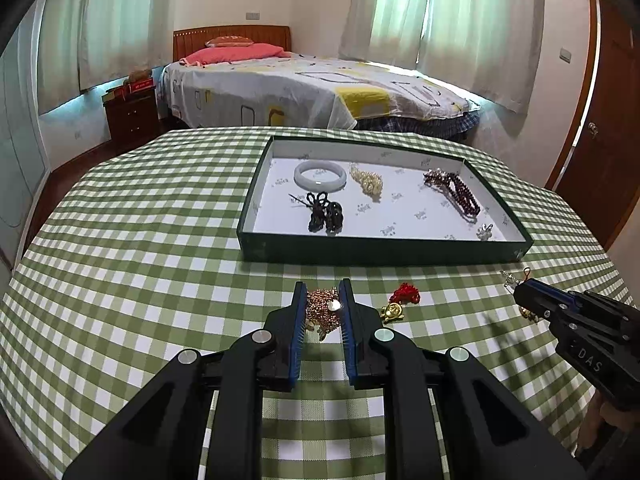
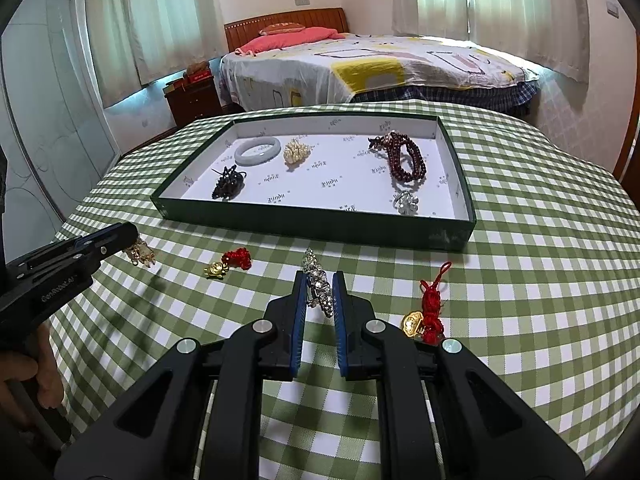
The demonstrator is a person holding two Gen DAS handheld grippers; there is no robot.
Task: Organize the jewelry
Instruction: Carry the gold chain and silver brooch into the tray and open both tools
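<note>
A green tray (image 1: 380,250) (image 2: 304,222) with a white floor holds a pale jade bangle (image 1: 319,174), a black bead piece (image 1: 326,213), a pearl cluster (image 1: 368,182), a dark red bead bracelet (image 1: 456,192) and a small crystal piece (image 1: 485,232). My left gripper (image 1: 323,300) is closed around a rose-gold bead chain (image 1: 322,308) on the checked cloth. My right gripper (image 2: 319,292) is closed around a crystal bracelet (image 2: 318,290). A red-knot gold charm (image 1: 400,302) (image 2: 230,262) lies between them. Another red-tassel gold charm (image 2: 428,314) lies right of the right gripper.
The table (image 1: 140,240) has a green and white checked cloth. A bed (image 1: 312,88) stands behind it, with a dark nightstand (image 1: 132,114) at left and a brown door (image 1: 600,140) at right. The right gripper's body (image 1: 580,328) shows in the left wrist view.
</note>
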